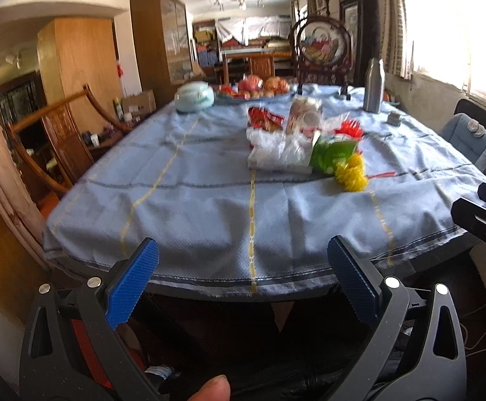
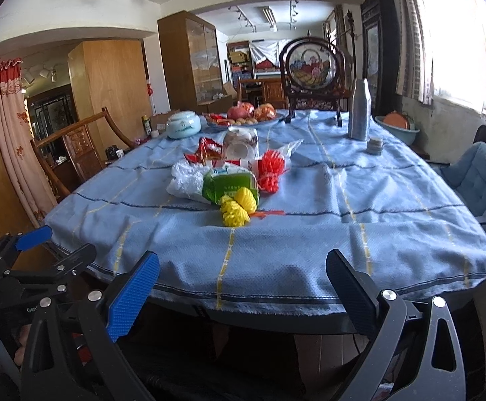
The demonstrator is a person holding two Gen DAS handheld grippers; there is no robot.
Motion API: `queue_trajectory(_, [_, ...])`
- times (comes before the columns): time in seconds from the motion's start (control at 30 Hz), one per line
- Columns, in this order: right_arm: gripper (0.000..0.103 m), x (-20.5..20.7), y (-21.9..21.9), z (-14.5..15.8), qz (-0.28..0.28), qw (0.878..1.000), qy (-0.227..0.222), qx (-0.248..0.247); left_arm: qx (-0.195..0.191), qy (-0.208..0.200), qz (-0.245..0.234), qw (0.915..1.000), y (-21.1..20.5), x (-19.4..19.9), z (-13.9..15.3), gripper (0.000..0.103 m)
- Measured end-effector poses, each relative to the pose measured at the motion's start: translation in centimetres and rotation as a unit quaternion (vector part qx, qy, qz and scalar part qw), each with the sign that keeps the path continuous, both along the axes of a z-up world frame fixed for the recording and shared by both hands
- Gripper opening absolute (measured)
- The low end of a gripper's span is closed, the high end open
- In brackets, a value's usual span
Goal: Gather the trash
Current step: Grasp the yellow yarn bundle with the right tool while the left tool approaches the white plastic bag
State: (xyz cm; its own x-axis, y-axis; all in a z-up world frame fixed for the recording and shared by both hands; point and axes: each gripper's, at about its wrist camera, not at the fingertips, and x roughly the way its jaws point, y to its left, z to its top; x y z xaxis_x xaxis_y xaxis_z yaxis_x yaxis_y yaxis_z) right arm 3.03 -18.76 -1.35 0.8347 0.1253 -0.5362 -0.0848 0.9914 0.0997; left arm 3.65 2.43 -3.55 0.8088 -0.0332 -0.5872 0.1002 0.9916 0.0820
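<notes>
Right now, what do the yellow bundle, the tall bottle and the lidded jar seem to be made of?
Yellow bundle: probably plastic mesh netting, bright and scrunched. Tall bottle: looks like brushed metal, dull silver sheen. Lidded jar: likely glazed ceramic, glossy pale surface with painted marks.

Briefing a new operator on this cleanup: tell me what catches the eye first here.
The heap of trash mid-table on the blue tablecloth stands out: a yellow net bundle nearest, a green packet and white plastic bag behind it, an orange-red net to the right. Both the left gripper and right gripper hang open at the near table edge, holding nothing.
</notes>
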Motion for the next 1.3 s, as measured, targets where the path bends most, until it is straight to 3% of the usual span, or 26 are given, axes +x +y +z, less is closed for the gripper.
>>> queue_trajectory(0.27, [0.098, 7.0, 0.4, -3.3, 0.026, 0.998, 0.058, 0.012, -0.010, 0.063, 0.040, 0.9971, 2.3, 5.9, -2.4, 0.097])
queue_trajectory(0.5, [0.098, 12.4, 0.7, -3.9, 0.035, 0.995, 0.080, 0.039, -0.028, 0.113, 0.030, 0.9927, 3.0, 11.0, -3.4, 0.097])
queue_trajectory(0.6, [0.097, 14.0, 0.9, -4.3, 0.037, 0.994, 0.089, 0.041, -0.023, 0.114, 0.029, 0.9928, 3.0, 12.2, -3.6, 0.097])
queue_trajectory(0.7, [0.085, 15.3, 1.0, -4.7, 0.036, 0.993, 0.104, 0.036, -0.023, 0.113, 0.024, 0.9930, 3.0, 12.8, -3.6, 0.097])
queue_trajectory(0.73, [0.076, 15.8, 1.1, -4.9, 0.039, 0.992, 0.112, 0.037, -0.022, 0.113, 0.024, 0.9931, 2.9, 13.0, -3.6, 0.097])
queue_trajectory(0.83, [0.036, 16.7, 1.1, -5.5, 0.052, 0.990, 0.126, 0.041, -0.022, 0.106, 0.023, 0.9939, 3.0, 13.3, -3.7, 0.098])
queue_trajectory(1.03, [0.034, 16.1, -1.4, -5.0, 0.039, 0.993, 0.088, 0.072, -0.024, 0.070, 0.011, 0.9972, 3.1, 13.1, -4.0, 0.098])
queue_trajectory(1.13, [0.034, 15.9, -2.7, -4.8, 0.038, 0.992, 0.079, 0.086, -0.021, 0.092, 0.009, 0.9955, 3.0, 13.6, -3.7, 0.097])
queue_trajectory(1.2, [0.035, 16.1, -3.5, -5.0, 0.036, 0.992, 0.078, 0.096, -0.049, 0.115, -0.010, 0.9921, 3.0, 14.5, -3.0, 0.097])
queue_trajectory(1.23, [0.035, 16.2, -3.7, -5.1, 0.036, 0.991, 0.079, 0.100, -0.068, 0.113, -0.022, 0.9910, 2.9, 15.0, -2.4, 0.097])
queue_trajectory(1.3, [0.036, 16.4, -4.2, -5.3, 0.035, 0.991, 0.079, 0.107, -0.067, 0.097, -0.043, 0.9921, 1.8, 15.8, -1.3, 0.097])
